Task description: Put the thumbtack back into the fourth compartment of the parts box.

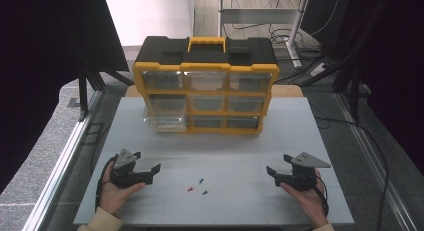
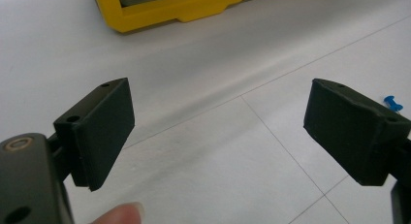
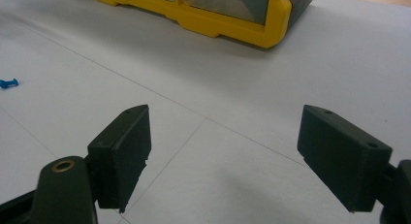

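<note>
Both grippers, left (image 1: pixel 150 170) and right (image 1: pixel 274 172), rest near the counter's (image 1: pixel 225 141) front edge, jaws wide, empty. Three pins (image 1: pixel 198 186) lie untouched between them. Organizer (image 1: pixel 206 86) stands at back edge; nothing started.

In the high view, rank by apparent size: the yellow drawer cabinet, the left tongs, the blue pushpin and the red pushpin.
1. Yellow drawer cabinet, by far the largest.
2. Left tongs, open and empty.
3. Blue pushpin and red pushpin: both tiny and look alike, so I won't rank one over the other.
</note>
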The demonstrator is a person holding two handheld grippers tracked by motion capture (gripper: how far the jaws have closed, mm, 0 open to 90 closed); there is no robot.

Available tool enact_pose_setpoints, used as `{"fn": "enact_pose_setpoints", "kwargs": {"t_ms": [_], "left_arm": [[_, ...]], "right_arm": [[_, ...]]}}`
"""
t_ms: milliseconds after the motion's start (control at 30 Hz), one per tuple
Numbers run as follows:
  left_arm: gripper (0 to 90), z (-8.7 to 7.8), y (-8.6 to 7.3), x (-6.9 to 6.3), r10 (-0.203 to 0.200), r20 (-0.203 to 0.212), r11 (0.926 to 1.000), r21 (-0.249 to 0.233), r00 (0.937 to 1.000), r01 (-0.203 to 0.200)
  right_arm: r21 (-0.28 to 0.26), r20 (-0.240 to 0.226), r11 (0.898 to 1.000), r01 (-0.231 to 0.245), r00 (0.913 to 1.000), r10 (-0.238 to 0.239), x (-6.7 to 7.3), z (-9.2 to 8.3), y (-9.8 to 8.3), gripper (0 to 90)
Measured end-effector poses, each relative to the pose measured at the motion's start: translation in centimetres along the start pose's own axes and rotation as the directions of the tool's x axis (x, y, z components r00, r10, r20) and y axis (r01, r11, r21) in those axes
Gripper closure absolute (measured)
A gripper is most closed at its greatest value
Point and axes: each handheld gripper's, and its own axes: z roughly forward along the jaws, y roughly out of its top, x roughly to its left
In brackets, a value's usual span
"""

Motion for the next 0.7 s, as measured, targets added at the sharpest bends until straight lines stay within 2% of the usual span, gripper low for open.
{"fn": "enact_pose_setpoints", "kwargs": {"t_ms": [133, 233, 400, 700], "left_arm": [[11.2, 0.0, 0.1, -0.2, 0.000, -0.040, 1.0000, 0.000, 0.9992, -0.001], [11.5, 0.0, 0.3, -0.4, 0.005, -0.047, 1.0000, -0.003, 0.9989, -0.005], [12.0, -0.2, 0.5, -0.7, 0.018, -0.033, 0.9998, -0.006, 0.9993, -0.018], [13.8, -0.1, 0.7, -1.5, 0.050, 0.020, 0.9987, 0.009, 0.9986, -0.050]], "right_arm": [[0.012, -0.005, 1.000, -0.009, 0.9999, 0.009, -0.3, 0.2, -0.2, 19.9], [0.023, -0.014, 1.000, -0.005, 0.9999, 0.006, -0.3, 0.3, -0.3, 19.9], [0.024, -0.017, 1.000, -0.005, 0.9998, 0.005, -0.3, 0.5, -0.2, 20.2], [0.034, -0.019, 0.999, -0.004, 0.9998, 0.005, 0.0, 0.4, -0.3, 20.1]]}}
